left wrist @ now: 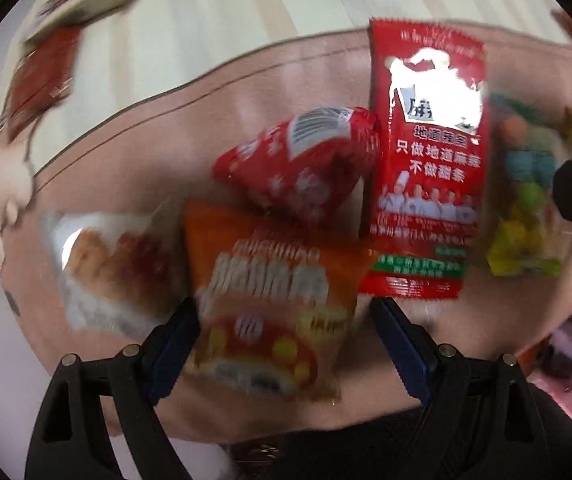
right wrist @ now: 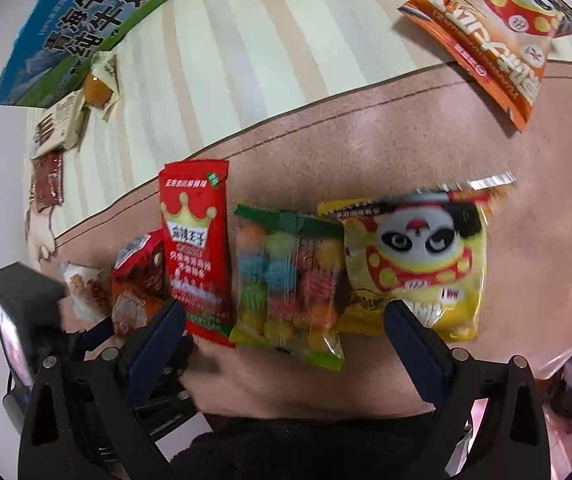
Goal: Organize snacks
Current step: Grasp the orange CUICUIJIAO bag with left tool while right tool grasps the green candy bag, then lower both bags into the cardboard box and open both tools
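Note:
A row of snacks lies on a pink mat (left wrist: 145, 140). My left gripper (left wrist: 283, 308) is open and points down over an orange panda packet (left wrist: 269, 300), which lies between its blue pads (left wrist: 177, 340). Beyond it are a small red packet with a barcode (left wrist: 302, 160), a long red packet (left wrist: 426, 160) and a white pastry wrapper (left wrist: 113, 264). My right gripper (right wrist: 286, 308) is open over a clear bag of coloured candies (right wrist: 286, 280). To that bag's right lies a yellow panda bag (right wrist: 418, 260), to its left the long red packet (right wrist: 195, 248).
A second orange panda bag (right wrist: 498, 32) lies at the mat's far right edge. On the striped cloth (right wrist: 265, 40) at far left are a blue-green milk carton (right wrist: 77, 28), a yolk pastry (right wrist: 99, 88), a cream box (right wrist: 57, 128) and a dark red packet (right wrist: 47, 180).

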{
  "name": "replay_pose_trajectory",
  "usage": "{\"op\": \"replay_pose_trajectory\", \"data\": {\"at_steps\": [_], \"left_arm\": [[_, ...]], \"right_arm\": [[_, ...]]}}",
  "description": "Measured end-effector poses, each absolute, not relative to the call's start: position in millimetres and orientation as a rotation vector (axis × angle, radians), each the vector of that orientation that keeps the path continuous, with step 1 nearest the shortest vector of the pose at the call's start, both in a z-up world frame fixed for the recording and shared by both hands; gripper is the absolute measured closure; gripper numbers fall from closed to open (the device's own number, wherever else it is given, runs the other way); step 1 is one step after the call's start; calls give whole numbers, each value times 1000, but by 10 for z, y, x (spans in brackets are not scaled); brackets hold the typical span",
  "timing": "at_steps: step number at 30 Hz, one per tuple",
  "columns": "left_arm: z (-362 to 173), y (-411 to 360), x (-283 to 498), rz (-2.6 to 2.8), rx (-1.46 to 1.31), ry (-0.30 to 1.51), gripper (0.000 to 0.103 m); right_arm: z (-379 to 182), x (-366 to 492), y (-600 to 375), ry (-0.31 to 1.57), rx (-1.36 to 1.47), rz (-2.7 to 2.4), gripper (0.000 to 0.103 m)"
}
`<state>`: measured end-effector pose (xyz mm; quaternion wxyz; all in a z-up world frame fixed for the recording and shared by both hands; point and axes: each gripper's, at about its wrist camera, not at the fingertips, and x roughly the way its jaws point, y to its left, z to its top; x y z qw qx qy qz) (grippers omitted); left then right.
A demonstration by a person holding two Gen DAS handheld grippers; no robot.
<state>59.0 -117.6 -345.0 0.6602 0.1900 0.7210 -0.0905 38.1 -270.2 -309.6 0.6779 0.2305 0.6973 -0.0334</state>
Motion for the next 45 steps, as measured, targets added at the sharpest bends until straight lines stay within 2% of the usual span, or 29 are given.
{"op": "replay_pose_trajectory", "data": {"at_steps": [3, 6, 8, 9, 11, 15, 18, 21, 22, 23, 25, 26, 32, 36, 45], "left_arm": [[-3480, -1186, 662, -202, 401, 1623, 17], [-3397, -1116, 689, -184, 377, 1591, 38], [-3334, -1018, 695, -164, 353, 1572, 46], [-3311, -952, 691, -143, 345, 1566, 46], [-3271, -781, 688, -106, 281, 1564, 46], [-3353, -578, 692, -58, 153, 1619, 44], [-3409, -626, 688, -42, 171, 1631, 42], [-3420, -755, 722, -30, 212, 1626, 42], [-3403, -817, 722, -28, 216, 1623, 43], [-3396, -840, 727, -29, 215, 1620, 43], [-3346, -959, 718, -37, 211, 1603, 47], [-3299, -907, 737, -37, 204, 1594, 47], [-3025, -929, 768, -60, 129, 1567, 47], [-2726, -1012, 871, -93, 105, 1536, 47], [-1777, -1094, 1177, -256, -93, 1450, 47]], "right_arm": [[-3190, 461, -2681, 1575, 473, -101, 2], [-3271, 530, -2580, 1588, 435, -121, 2], [-3284, 561, -2455, 1602, 380, -101, 3], [-3274, 572, -2373, 1601, 346, -79, 6], [-3246, 574, -2220, 1596, 273, -39, 18], [-3217, 575, -2218, 1576, 317, -38, 18], [-3290, 677, -2325, 1599, 436, -95, 9], [-3323, 833, -2172, 1624, 338, -88, 8], [-3301, 859, -2111, 1611, 291, -78, 13], [-3269, 870, -2070, 1601, 257, -72, 28], [-3117, 864, -2025, 1555, 245, -20, 41], [-3051, 836, -2061, 1539, 272, 5, 53], [-2619, 718, -2422, 1461, 367, 68, 53], [-2597, 672, -2730, 1431, 431, 77, 53], [-2115, 685, -3052, 1294, 567, 91, 53]]}}
